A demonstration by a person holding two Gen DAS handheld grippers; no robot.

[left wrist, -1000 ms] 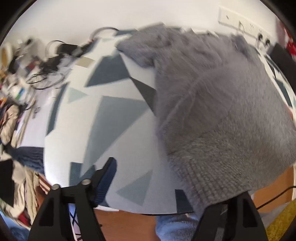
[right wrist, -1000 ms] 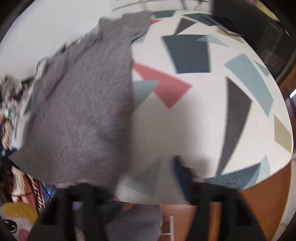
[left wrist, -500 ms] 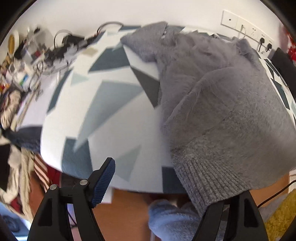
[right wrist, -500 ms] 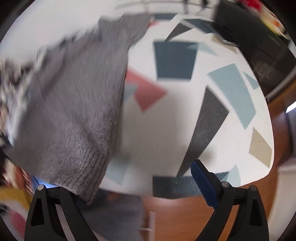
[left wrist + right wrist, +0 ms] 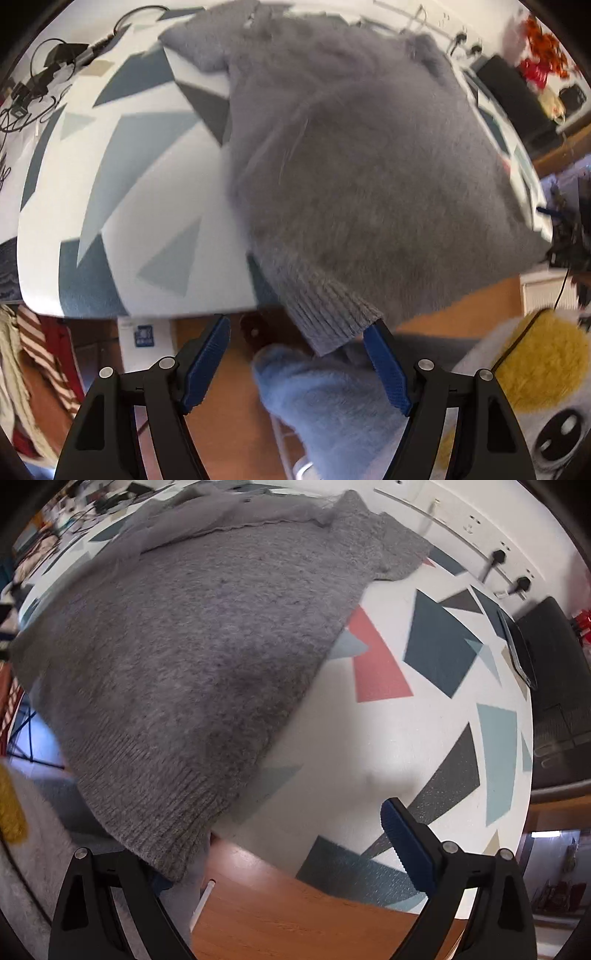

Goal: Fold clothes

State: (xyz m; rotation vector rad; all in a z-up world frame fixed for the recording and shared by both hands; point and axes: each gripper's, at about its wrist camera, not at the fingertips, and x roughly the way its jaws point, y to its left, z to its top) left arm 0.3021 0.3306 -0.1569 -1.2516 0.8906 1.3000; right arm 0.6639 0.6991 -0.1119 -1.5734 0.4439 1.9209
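Note:
A fuzzy grey sweater lies spread on a white table with coloured triangle shapes; its ribbed hem hangs over the near edge. It also shows in the right wrist view. My left gripper is open, below the table edge, with the hem corner hanging just above and between its blue pads. My right gripper is open at the table's near edge; the hem corner drapes over its left finger, hiding that pad.
The table top stretches to the right of the sweater. Cables and small devices lie at the far left. A black box stands at the right. A light blue fuzzy slipper and a yellow plush are on the wooden floor.
Both grippers have drawn back toward the table's near edge and lower. The left jaws, which seemed shut on the hem a second ago, now stand open with the hem free.

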